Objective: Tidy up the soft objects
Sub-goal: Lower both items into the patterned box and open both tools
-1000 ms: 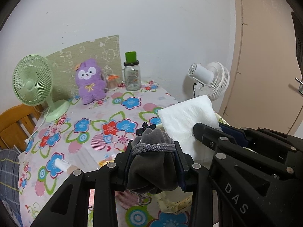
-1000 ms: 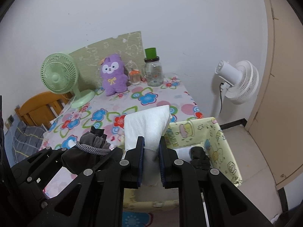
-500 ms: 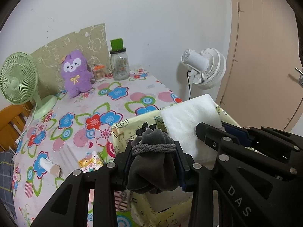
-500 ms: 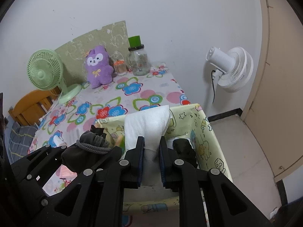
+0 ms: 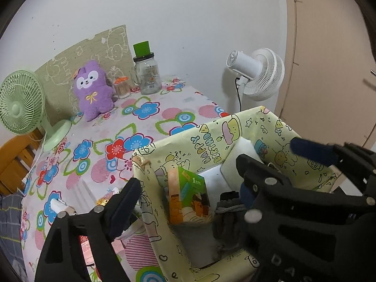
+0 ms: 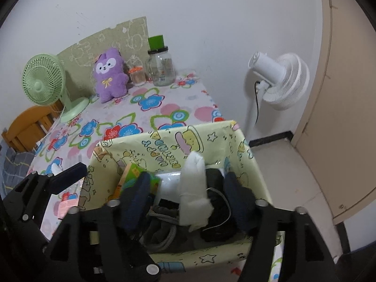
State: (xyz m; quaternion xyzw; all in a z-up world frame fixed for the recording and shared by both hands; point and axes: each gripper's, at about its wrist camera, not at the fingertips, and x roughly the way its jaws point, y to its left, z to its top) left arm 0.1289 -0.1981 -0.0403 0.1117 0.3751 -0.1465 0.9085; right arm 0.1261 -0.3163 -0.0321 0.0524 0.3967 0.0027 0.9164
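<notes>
Directly ahead of the right gripper point(image 6: 188, 202), the storage box point(image 6: 246, 155) holds the folded cloth point(image 6: 193, 195) between its spread fingers, with the pouch point(image 6: 162, 225) to the left and the carton point(image 6: 131, 176) beyond that. Behind the box lies the table point(image 6: 164, 115), carrying the plush toy point(image 6: 109, 75), jar point(image 6: 162, 67) and desk fan point(image 6: 44, 82) at its far edge. The standing fan point(image 6: 279, 80) is ahead to the right, off the table.

table point(image 6: 164, 115), floral cloth | far edge: purple plush point(image 6: 110, 75), glass jar with green lid point(image 6: 161, 64), small orange-lidded jar point(image 6: 137, 76) beside it | far-left corner: green fan point(image 6: 48, 84) | right edge: yellow cartoon-print box point(image 6: 169, 145), whether resting on the table cannot be told | left edge: small white roll point(image 5: 58, 205)
</notes>
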